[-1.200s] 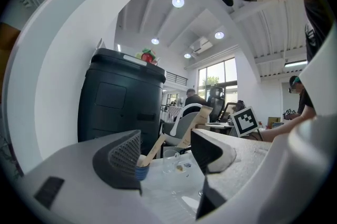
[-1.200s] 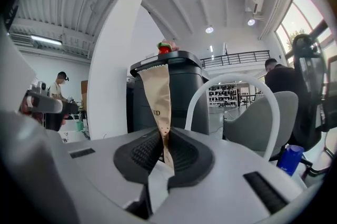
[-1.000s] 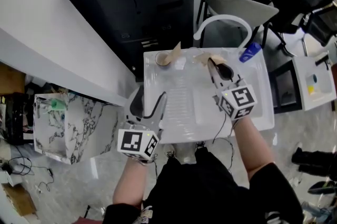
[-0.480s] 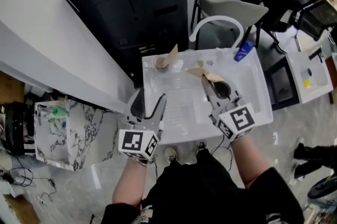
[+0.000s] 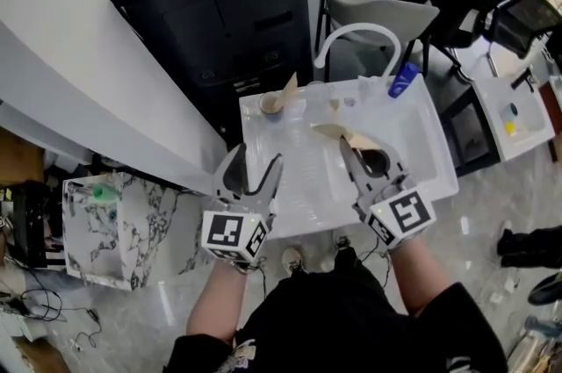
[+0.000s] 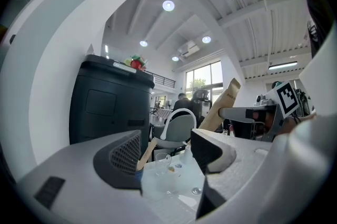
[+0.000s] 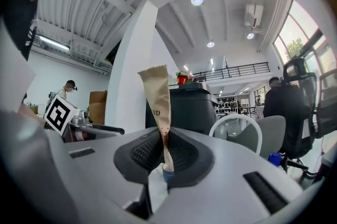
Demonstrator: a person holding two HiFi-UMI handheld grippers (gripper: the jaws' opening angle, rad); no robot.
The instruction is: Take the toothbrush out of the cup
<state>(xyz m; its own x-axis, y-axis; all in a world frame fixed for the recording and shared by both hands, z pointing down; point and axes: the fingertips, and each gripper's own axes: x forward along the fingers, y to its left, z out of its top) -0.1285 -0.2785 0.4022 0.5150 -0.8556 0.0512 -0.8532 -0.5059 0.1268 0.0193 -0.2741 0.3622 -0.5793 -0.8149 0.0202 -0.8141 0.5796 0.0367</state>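
A white sink-like tray (image 5: 421,143) lies in front of me in the head view. At its far left stands a small cup (image 5: 269,104) with a paper-wrapped toothbrush (image 5: 289,86) leaning out of it. My right gripper (image 5: 346,143) is shut on another wrapped toothbrush (image 5: 332,132) and holds it over the tray's middle, clear of the cup. In the right gripper view the brown wrapper (image 7: 158,107) rises from between the shut jaws of the right gripper (image 7: 164,152). My left gripper (image 5: 256,156) hangs open and empty at the tray's near left edge. In the left gripper view its jaws (image 6: 166,149) frame the cup's toothbrush (image 6: 146,153).
A white curved faucet (image 5: 356,33) and a blue bottle (image 5: 402,82) are at the tray's far edge. A clear glass (image 6: 160,161) stands near the cup. A black cabinet (image 5: 228,11) and a chair (image 5: 378,16) are behind. A marbled box (image 5: 105,222) sits at the left on the floor.
My right gripper has drawn back from the tray's far edge toward me and risen, carrying the wrapped toothbrush. The left gripper has stayed about where it was.
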